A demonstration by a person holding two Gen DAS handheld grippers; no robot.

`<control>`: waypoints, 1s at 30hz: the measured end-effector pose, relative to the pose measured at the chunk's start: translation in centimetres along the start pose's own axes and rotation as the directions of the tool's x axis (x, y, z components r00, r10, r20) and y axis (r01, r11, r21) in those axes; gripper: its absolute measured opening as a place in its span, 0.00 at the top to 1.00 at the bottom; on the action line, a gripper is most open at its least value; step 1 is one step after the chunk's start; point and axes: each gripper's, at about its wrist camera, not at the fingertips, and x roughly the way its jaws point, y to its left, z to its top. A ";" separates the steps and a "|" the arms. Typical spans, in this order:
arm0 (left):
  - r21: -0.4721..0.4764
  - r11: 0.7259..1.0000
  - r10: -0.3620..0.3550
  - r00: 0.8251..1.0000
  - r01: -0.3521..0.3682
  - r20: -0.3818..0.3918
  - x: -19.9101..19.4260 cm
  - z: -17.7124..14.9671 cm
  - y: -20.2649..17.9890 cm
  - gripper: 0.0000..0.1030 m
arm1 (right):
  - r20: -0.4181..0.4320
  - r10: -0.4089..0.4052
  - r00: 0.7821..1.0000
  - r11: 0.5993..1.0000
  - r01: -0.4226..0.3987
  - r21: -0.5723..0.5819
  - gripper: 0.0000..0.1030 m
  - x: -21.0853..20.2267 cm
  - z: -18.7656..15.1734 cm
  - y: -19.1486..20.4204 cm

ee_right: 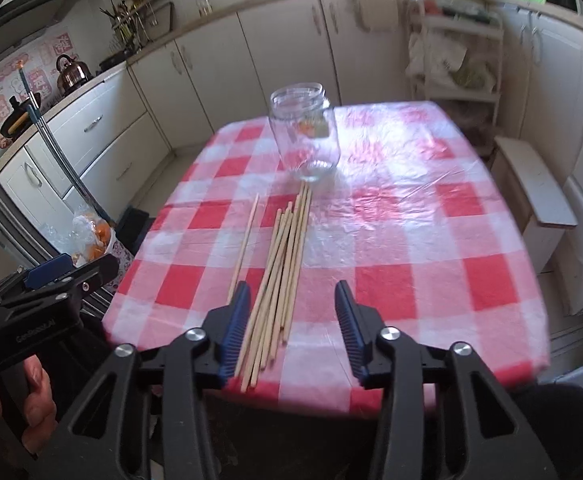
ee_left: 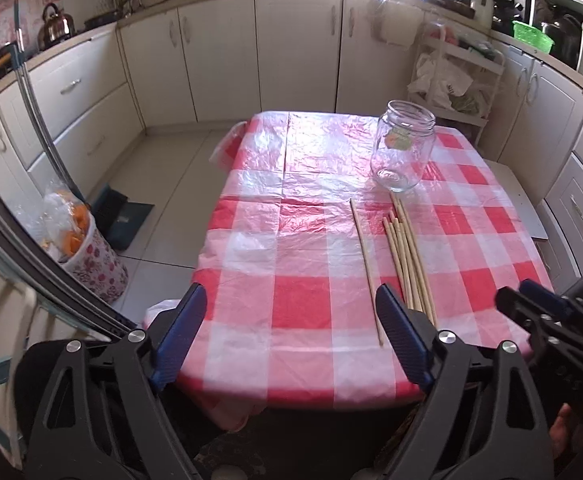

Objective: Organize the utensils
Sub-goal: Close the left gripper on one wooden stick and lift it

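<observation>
Left wrist view: the left gripper point(ee_left: 291, 332) hangs over the near edge of the table point(ee_left: 251, 264), its blue pads spread wide with nothing but red-and-white checked cloth between them. Released, plainly. At the lower right of that frame the right gripper point(ee_left: 531, 304) pokes in, a bit of the person's hand point(ee_left: 561, 432) beneath it.

Over to the right wrist view: the right gripper point(ee_right: 291, 332) has its jaws parted too, narrower than the other's, and the near ends of the bundle of wooden sticks point(ee_right: 279, 280) lie on the cloth in the gap and under the left-hand pad. The pads do not press on them; nothing is grasped. The left gripper point(ee_right: 71, 272) shows at the lower left, a hand point(ee_right: 31, 400) wrapped round its handle.

The sticks run lengthwise down the centre of the frame, far ends close to the glass jar point(ee_right: 305, 136). One single stick point(ee_right: 245, 240) lies apart, just left of the bundle. The jar stands upright and open-mouthed in the upper middle, a small coloured label on its side.

Beyond the table, cream cabinets point(ee_right: 211, 64) line the walls, and a kettle point(ee_right: 71, 70) sits on the counter at upper left.
</observation>
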 end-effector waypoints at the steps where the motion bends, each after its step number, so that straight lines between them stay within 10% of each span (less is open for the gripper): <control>1: -0.001 1.000 -0.001 1.000 0.001 -0.010 1.0 0.4 -0.2 0.22 | -0.020 -0.001 1.000 1.000 0.001 -0.001 0.67 1.5 0.6 -0.1; 14: 0.000 0.999 -0.048 0.994 0.048 -0.096 10.3 4.5 -3.5 0.22 | -0.126 -0.015 0.992 0.999 0.010 -0.043 0.83 12.4 6.3 -1.1; 30: 0.057 0.998 -0.019 0.986 0.029 -0.164 16.0 5.1 -4.9 0.32 | -0.170 -0.036 0.985 0.990 0.011 -0.144 0.90 15.1 7.4 -1.9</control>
